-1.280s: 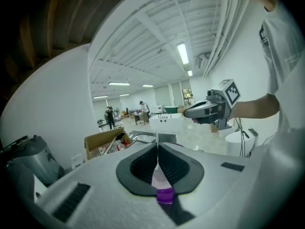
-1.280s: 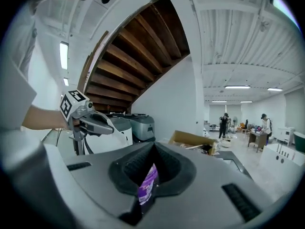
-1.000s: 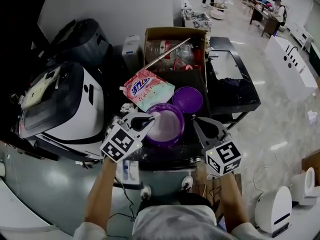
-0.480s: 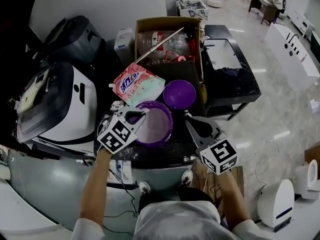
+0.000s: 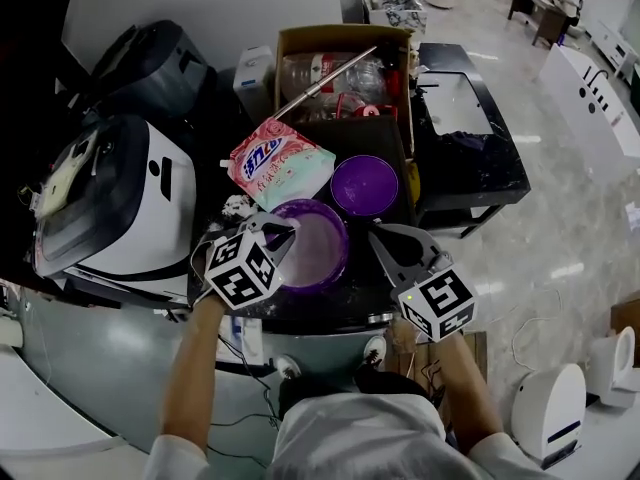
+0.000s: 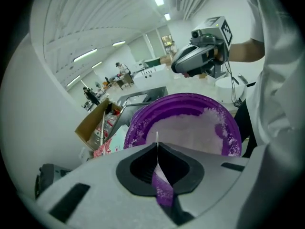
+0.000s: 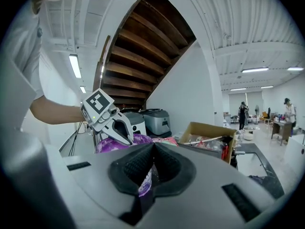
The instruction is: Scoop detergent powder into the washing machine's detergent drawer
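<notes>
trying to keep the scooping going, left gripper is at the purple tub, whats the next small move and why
Probably lift the left gripper a little, kept level. Its jaws are shut on a thin purple strip dusted with powder, likely a scoop handle, at the rim of the open purple tub of white powder. The right gripper is shut beside it.

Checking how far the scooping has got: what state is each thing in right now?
Tub: open, white powder inside.
Lid: off, lying beside the tub.
Detergent bag: lying flat behind the tub.
Cardboard box: open, bottles inside.
Left gripper: jaws shut on the tub's rim.
Right gripper: jaws nearly together, something purple between them; unclear what.
</notes>
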The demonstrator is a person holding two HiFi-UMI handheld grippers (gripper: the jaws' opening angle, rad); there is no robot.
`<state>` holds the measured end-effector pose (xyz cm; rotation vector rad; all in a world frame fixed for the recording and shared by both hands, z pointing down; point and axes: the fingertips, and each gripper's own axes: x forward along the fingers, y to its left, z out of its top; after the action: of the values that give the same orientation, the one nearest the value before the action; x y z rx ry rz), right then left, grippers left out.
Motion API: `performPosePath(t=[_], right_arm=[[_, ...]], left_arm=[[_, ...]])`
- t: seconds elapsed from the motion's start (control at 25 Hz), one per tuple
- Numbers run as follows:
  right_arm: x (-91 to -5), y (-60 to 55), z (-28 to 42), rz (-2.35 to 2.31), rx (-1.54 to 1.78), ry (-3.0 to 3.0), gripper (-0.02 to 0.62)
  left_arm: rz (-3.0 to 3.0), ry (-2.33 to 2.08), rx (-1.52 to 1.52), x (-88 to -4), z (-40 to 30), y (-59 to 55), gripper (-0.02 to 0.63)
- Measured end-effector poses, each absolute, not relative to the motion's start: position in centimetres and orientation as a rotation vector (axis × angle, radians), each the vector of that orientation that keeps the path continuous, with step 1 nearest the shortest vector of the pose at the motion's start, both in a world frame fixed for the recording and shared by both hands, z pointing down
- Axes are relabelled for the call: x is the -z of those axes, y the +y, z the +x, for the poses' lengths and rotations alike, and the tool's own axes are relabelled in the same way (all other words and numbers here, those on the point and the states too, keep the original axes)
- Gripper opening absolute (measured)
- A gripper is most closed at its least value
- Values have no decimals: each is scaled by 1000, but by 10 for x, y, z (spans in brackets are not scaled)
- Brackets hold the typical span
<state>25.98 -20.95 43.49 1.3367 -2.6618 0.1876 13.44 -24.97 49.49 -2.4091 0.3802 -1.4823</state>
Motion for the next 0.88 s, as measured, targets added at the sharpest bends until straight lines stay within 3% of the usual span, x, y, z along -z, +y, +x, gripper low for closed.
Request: performPosePath(t=[0.88], right_arm=[[-446,-208,275,1365,-260,-2669,-3]], left_arm=[[-2613,97,1773,-502,128,-212,14]])
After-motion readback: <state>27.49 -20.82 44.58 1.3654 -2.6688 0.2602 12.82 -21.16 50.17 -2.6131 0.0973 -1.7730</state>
